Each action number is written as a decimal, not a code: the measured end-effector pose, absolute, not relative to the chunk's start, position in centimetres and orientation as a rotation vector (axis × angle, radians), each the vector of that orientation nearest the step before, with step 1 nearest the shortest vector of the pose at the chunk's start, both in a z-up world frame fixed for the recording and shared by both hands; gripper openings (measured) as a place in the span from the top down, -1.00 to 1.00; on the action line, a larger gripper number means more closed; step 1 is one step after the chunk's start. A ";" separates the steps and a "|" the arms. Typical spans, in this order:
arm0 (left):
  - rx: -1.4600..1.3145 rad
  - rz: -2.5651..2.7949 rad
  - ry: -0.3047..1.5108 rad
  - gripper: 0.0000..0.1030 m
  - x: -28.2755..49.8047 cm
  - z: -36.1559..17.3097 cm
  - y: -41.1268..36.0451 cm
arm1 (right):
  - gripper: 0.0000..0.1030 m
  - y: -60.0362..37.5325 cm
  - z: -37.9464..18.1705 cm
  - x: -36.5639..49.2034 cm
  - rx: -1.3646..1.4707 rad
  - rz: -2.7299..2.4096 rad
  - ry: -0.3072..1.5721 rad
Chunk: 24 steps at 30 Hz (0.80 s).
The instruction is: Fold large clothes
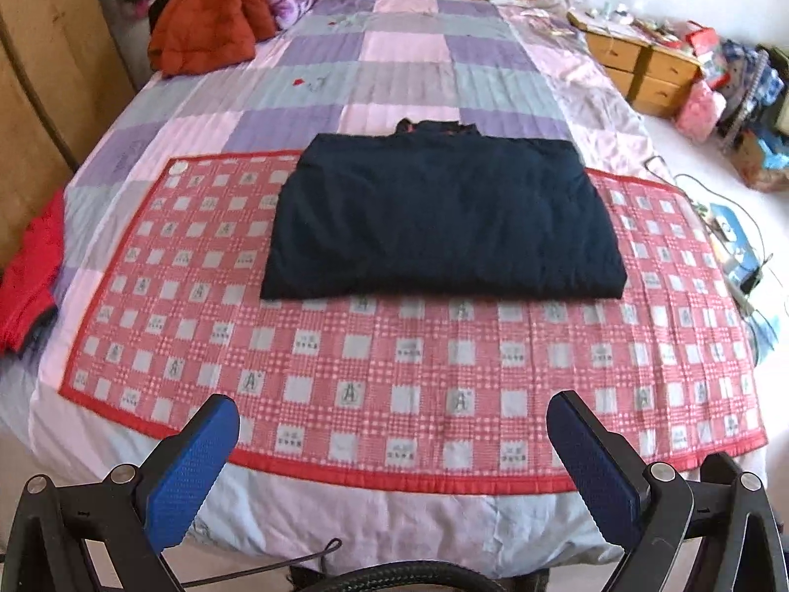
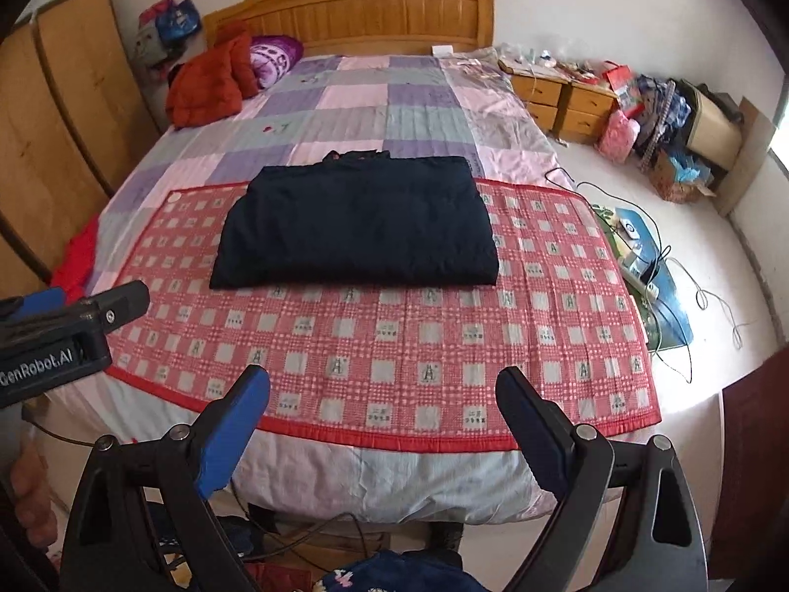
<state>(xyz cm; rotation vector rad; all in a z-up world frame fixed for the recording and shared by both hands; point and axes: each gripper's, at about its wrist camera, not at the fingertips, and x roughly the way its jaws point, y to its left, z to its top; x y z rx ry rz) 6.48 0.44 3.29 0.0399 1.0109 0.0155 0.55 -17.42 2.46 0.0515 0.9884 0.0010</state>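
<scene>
Folded navy padded garment (image 1: 441, 214) lies on the red checked quilted mat (image 1: 394, 360) at twelve o'clock; left tool (image 1: 392, 426) and right tool (image 2: 382, 397) gape empty.

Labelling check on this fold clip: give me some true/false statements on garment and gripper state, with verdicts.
1. The dark navy folded garment lies on the red checked quilted mat. True.
2. The left gripper is shut on the garment. False: its jaws stand open, back at the bed's near edge, holding nothing.
3. The right gripper is open and empty. True.
4. The orange puffy jacket lies on the mat. False: it sits up by the wooden headboard, off the mat.
5. The garment is spread out flat, unfolded. False: it is a compact rectangle.
</scene>
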 end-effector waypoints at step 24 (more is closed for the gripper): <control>0.111 -0.031 1.014 -0.99 4.9 3.1 -2.2 | -0.85 -18.6 2.3 -1.7 0.106 -0.032 1.009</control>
